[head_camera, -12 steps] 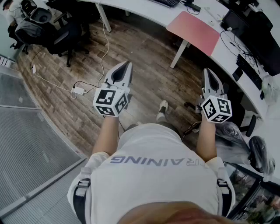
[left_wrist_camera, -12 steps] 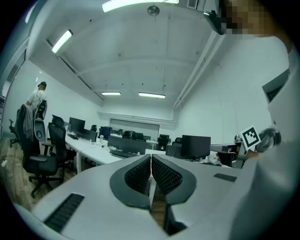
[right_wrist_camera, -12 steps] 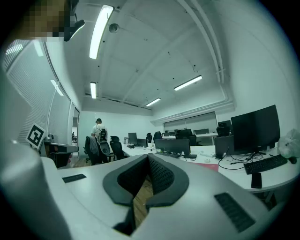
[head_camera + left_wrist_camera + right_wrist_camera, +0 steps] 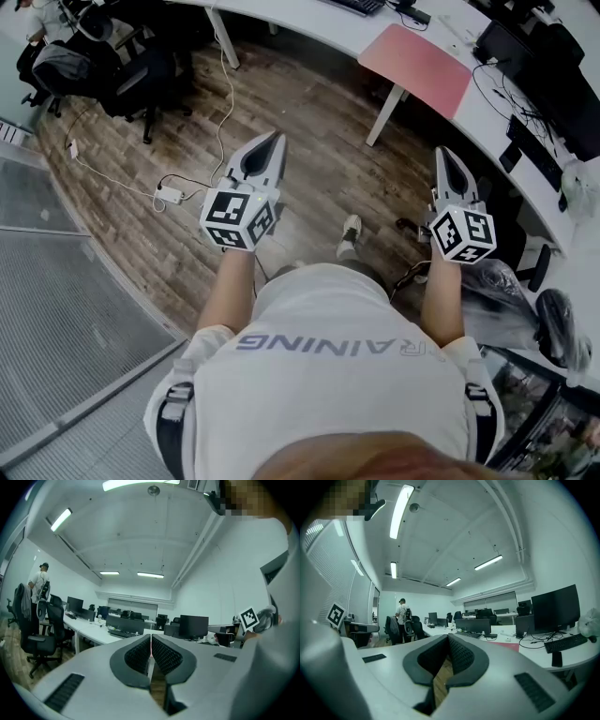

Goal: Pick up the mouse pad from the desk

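Mouse pad, pink, lies flat on the white desk ahead, well apart from both tongs; its near edge seems to reach the desk's rim. Our left gripper and right gripper are closed tight on nothing, held level over the wooden floor. We should step in, open the right jaws and pinch that near edge. The floor ahead is open, but we mind the desk leg and the cable to the left.
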Available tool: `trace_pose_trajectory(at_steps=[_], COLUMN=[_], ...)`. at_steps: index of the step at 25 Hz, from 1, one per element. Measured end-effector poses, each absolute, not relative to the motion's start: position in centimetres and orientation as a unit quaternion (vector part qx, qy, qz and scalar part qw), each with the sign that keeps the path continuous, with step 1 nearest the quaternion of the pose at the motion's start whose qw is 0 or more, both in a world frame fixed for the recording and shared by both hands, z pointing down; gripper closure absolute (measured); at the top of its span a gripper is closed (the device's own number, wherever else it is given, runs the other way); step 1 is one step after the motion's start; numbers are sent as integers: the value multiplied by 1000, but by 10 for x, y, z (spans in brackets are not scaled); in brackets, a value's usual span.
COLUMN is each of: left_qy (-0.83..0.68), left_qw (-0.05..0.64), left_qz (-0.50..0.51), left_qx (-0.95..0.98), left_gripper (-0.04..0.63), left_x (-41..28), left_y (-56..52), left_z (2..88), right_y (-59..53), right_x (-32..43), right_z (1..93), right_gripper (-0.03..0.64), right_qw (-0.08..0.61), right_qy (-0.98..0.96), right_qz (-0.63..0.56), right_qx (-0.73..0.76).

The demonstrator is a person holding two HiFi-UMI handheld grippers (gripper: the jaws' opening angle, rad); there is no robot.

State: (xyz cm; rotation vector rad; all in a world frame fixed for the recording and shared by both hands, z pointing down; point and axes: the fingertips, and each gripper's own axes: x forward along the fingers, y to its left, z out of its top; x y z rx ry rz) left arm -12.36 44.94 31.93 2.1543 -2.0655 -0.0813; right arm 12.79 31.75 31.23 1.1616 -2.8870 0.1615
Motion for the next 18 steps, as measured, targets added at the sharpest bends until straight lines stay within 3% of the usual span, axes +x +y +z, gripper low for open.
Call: trace_pose_trajectory(at_steps=[18], left_qy=[-687], left_qw=[96], left_qz=[-22], left_qx=[720], left_gripper=[558], left_x=[-132], left_y=[421], left_z=[333], right_y=[286], right_x=[124], right_z=[328], right_gripper=[594], right_qw=[-1], right_qy=[-920], right_qz=[102], right_qx=[379])
